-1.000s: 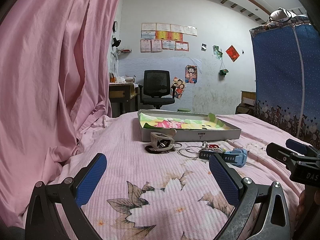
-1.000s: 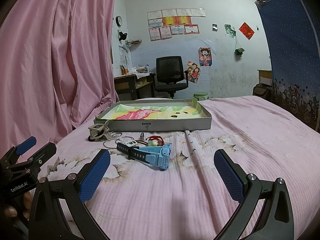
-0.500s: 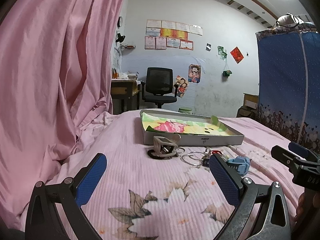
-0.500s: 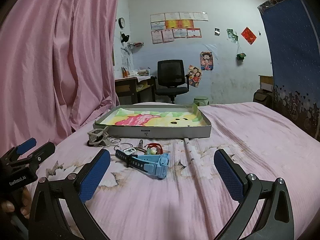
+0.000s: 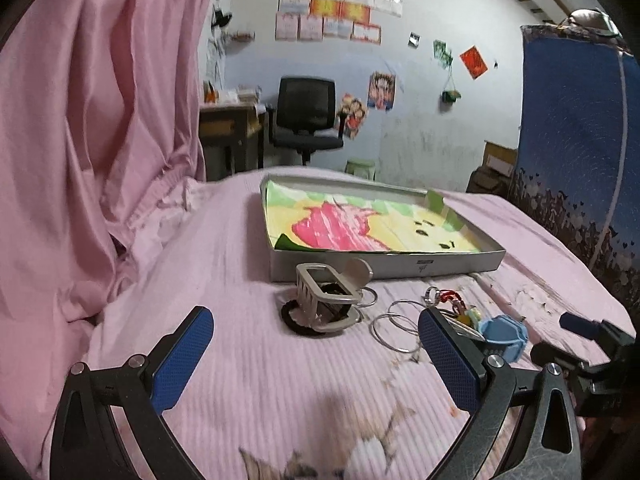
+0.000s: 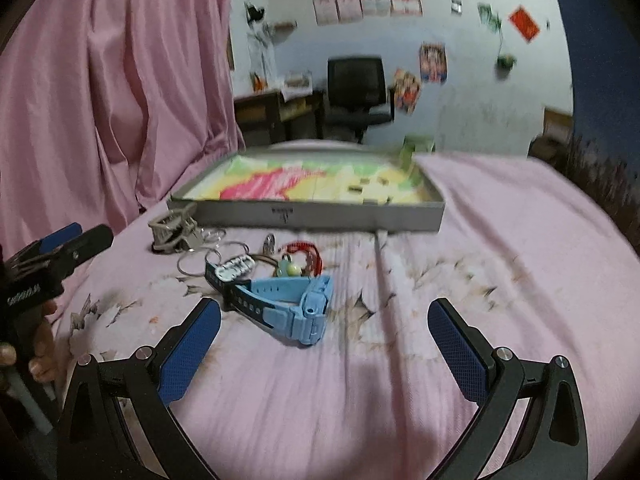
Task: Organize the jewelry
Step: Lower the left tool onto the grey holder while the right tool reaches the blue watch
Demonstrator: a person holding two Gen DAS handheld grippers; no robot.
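Bed (image 6: 500,240), pink floral cover — the work surface; everything listed lies on it.

Tray (image 5: 384,266), shallow grey box with a bright drawn liner, sits on the far half of the bed. Judged the destination. Its floor shows only a few small dark bits, too blurred to name; no jewelry can be made out inside.

Left gripper (image 5: 316,356), jaws spread wide, holding nothing, low over the cover and aimed at the hair claw just ahead.

Right gripper (image 6: 324,342), jaws likewise spread wide and empty, pointed at the watch, which lies just beyond and between its fingers.

Blue watch (image 6: 288,306), light-blue case and strap with a darker band beneath, on its side on the cover, nearest the person and well short of the tray.

Hair claw (image 5: 328,300), beige, lying tipped over a black hair tie (image 5: 296,322), close to the tray's front wall but outside it.

Wire bangles (image 5: 394,326), thin silver rings, overlapping, flat on the cover between claw and watch.

Red cord with charm (image 6: 300,258), small, beside a pale bead and a metal clip; details too fine to tell.

Status — judged at the very start: every piece named is outside the tray, none gripped. All transfers remain; the watch and the claw look like the first picks.
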